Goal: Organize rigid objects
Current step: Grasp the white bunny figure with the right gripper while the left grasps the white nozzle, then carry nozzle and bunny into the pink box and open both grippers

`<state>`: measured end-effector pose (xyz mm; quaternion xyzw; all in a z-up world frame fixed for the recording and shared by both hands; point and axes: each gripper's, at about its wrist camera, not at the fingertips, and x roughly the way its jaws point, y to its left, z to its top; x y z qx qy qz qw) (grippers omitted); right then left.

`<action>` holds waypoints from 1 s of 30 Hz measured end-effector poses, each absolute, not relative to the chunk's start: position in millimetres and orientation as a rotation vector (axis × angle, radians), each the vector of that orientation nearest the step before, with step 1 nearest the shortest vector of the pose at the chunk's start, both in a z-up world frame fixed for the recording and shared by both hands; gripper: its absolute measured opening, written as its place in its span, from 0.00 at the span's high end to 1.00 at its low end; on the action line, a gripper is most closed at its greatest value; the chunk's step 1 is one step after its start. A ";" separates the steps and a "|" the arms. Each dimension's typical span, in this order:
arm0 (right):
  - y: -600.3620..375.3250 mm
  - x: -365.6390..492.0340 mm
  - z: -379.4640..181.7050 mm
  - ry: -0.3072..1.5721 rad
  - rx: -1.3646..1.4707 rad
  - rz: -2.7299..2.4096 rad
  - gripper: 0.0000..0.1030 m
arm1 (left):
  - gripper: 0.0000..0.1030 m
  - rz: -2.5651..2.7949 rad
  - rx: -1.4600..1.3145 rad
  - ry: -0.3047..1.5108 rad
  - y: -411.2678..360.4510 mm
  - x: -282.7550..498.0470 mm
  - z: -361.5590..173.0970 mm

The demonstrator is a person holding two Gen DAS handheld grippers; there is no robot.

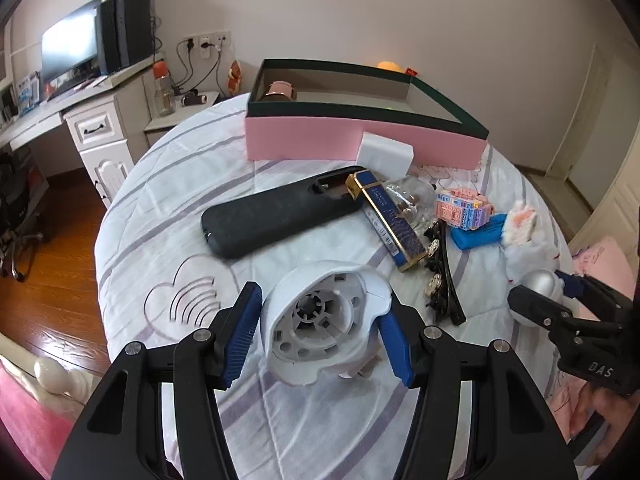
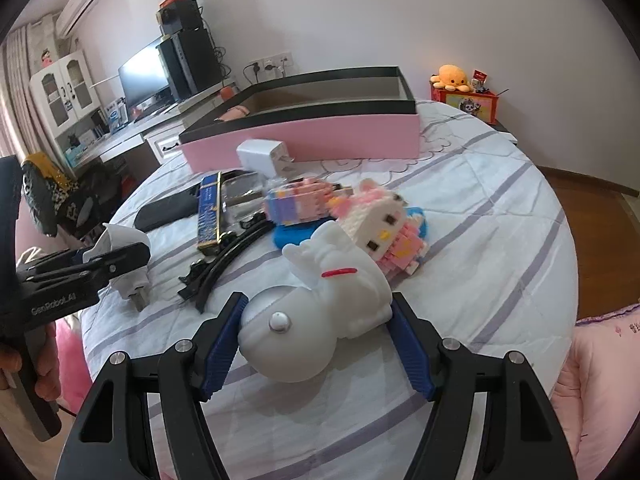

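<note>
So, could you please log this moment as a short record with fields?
surface: bed
left tool: shut on white shell
right tool: shut on white figurine
box: pink, open, pink cup inside
loose items: phone case, blue-gold box, charger, block toy, black hair clips

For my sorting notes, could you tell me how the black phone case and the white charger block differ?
The black phone case is long, flat and dark; the white charger block is compact, boxy and white. The case lies out on the bedspread, while the block sits right against the pink box. Neither is held.
</note>
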<state>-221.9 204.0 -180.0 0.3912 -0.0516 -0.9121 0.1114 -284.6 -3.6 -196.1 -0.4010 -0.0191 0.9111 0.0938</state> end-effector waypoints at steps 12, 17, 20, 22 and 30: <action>200.8 -218.9 -182.6 -0.156 1.153 -2.697 0.30 | 0.40 2.711 -1.199 -0.037 -0.3 -288.9 -209.7; 200.1 -217.6 -183.3 -0.151 1.150 -2.701 0.31 | 0.42 2.697 -1.193 -0.059 -0.8 -286.2 -204.1; 200.8 -214.8 -179.7 -0.192 1.128 -2.670 0.31 | 0.42 2.677 -1.165 -0.072 0.9 -282.1 -197.2; 198.4 -212.7 -176.0 -0.182 1.113 -2.672 0.31 | 0.42 2.679 -1.138 -0.055 4.0 -278.4 -190.4; 188.6 -210.1 -138.9 -0.144 0.996 -2.674 0.31 | 0.42 2.683 -0.982 -0.039 8.8 -275.5 -143.9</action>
